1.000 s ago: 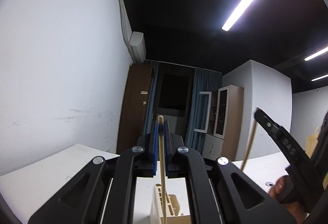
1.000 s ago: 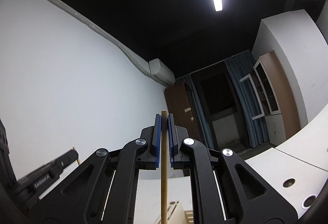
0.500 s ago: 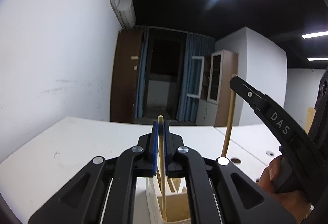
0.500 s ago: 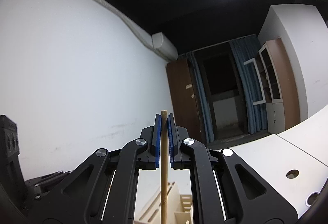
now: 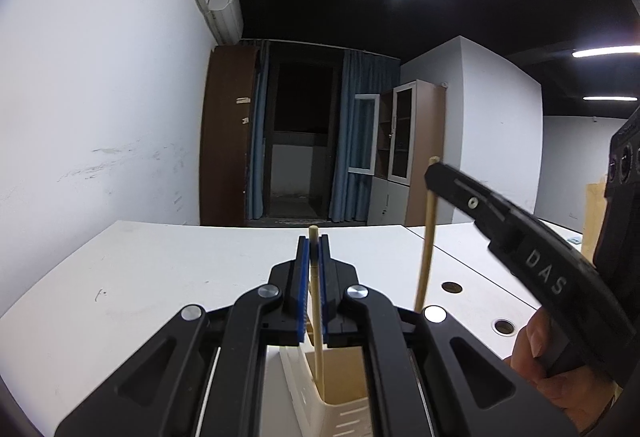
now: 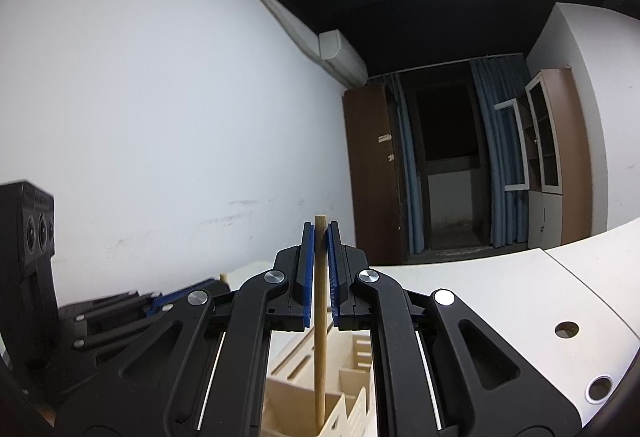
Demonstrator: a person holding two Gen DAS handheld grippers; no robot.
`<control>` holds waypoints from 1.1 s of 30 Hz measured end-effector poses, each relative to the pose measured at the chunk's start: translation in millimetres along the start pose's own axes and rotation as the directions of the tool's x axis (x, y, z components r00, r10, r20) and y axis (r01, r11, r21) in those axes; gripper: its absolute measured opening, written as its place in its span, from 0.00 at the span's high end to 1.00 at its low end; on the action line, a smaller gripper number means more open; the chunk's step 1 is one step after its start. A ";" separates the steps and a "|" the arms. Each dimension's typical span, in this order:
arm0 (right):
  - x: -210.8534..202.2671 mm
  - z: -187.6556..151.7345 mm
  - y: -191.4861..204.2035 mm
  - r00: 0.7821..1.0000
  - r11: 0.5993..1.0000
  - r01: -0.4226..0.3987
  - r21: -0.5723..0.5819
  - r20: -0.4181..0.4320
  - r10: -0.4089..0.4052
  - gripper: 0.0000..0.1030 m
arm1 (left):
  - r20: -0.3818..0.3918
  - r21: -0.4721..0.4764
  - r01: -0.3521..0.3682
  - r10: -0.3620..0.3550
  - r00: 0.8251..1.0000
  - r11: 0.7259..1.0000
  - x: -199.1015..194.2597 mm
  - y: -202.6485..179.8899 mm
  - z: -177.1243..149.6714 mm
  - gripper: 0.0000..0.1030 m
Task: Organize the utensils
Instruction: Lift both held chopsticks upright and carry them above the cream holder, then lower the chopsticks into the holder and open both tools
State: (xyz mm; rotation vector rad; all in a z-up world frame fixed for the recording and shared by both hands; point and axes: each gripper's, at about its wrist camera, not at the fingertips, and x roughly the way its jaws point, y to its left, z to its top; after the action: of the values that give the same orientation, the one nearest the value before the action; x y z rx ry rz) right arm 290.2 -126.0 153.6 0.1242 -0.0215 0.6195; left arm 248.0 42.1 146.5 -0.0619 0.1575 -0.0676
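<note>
Left wrist view: two hand-held grippers, left (image 5: 313, 269) and right (image 5: 434, 173), each clamp one chopstick (image 5: 316, 301).

Each view rides just behind its own gripper and looks forward along the two fingers, about level, over the white tabletop (image 5: 168, 277) toward the far end of the room.

The left wrist view has the left gripper (image 5: 314, 249) very near, filling the lower frame; the right gripper (image 5: 434, 173) enters from its right side.

The right wrist view sits as close behind its own gripper (image 6: 320, 237); the left gripper (image 6: 224, 279) shows low at its left.

Both views share the compartmented holder (image 5: 340, 397) (image 6: 352, 369) directly below the fingertips, the brown door (image 5: 224, 141) (image 6: 370, 173) and the glass-fronted cabinet (image 5: 416, 133) (image 6: 556, 153) ahead.
</note>
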 end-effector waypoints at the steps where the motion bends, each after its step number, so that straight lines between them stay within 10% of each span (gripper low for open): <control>1: -2.5 -0.5 0.6 1.000 1.000 -0.004 -0.003 -0.008 0.004 0.94 | -0.002 0.003 0.003 -0.003 1.000 1.000 -0.6 -0.1 -1.4 0.96; 33: -24.1 -6.7 -4.3 0.983 0.999 0.033 0.004 -0.182 -0.032 0.67 | -0.135 -0.061 -0.026 0.018 0.991 0.998 -19.2 9.6 -8.6 0.73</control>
State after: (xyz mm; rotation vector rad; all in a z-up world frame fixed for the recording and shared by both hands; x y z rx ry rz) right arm 273.0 -142.6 145.1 0.0742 0.1595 0.5964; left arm 228.3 52.5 140.3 -0.1187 0.2946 -0.0450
